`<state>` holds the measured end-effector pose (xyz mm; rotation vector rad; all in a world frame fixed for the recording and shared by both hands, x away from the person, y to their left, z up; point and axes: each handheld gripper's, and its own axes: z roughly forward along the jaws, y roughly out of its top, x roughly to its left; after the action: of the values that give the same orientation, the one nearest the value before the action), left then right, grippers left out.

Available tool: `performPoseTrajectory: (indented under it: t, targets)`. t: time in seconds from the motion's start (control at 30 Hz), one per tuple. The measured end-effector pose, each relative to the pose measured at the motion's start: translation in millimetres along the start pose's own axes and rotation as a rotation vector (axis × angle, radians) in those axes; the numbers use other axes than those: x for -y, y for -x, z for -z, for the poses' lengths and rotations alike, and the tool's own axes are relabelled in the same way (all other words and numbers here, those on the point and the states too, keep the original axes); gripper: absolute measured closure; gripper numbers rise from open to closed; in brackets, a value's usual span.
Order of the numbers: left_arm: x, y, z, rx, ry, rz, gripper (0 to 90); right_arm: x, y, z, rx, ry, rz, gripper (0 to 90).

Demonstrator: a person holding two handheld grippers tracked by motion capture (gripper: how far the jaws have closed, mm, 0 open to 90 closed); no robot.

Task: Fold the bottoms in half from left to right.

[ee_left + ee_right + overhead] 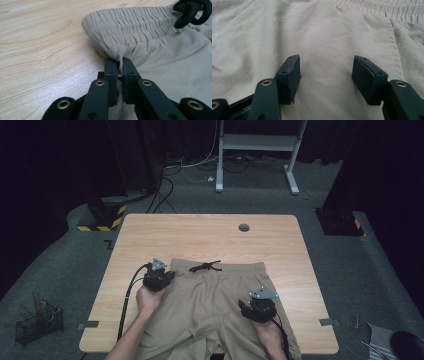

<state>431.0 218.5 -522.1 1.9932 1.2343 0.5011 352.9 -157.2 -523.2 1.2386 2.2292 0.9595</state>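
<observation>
Khaki shorts (210, 305) lie flat on the wooden table (210, 237), waistband toward the far edge, legs running to the near edge by the person. All positions below are given relative to the shorts.

Left gripper (165, 277): at the shorts' left waistband corner. In the left gripper view its 2 jaws stand nearly together, pinching a small fold of fabric just below the elastic waistband (130, 26). The fabric puckers up between the pads. The bare table lies immediately left of this corner. Left hand (148, 299) holds the gripper from the near side, over the shorts' left edge.

Right gripper (246, 307): over the shorts' right side, below the waistband, near the right edge. In the right gripper view its jaws stand wide apart with nothing between them, with smooth fabric beneath. I cannot tell whether the pads touch the cloth. A stitched seam (393, 47) runs down the fabric just beyond the right-hand jaw.

Black drawstring (206, 266): knotted at the middle of the waistband, lying partly on the table just beyond it.

Grommet hole (244, 227): in the table, well beyond the waistband.
</observation>
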Motion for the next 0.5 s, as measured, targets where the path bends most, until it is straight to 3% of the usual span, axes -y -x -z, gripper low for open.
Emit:
performPoseTrajectory:
  t: [0.5]
  targets:
    - [-3.3, -2.0, 11.2, 0.034, 0.039, 0.005, 87.4, 0.0, -0.1, 0.0, 0.001, 0.0, 0.001, 39.7]
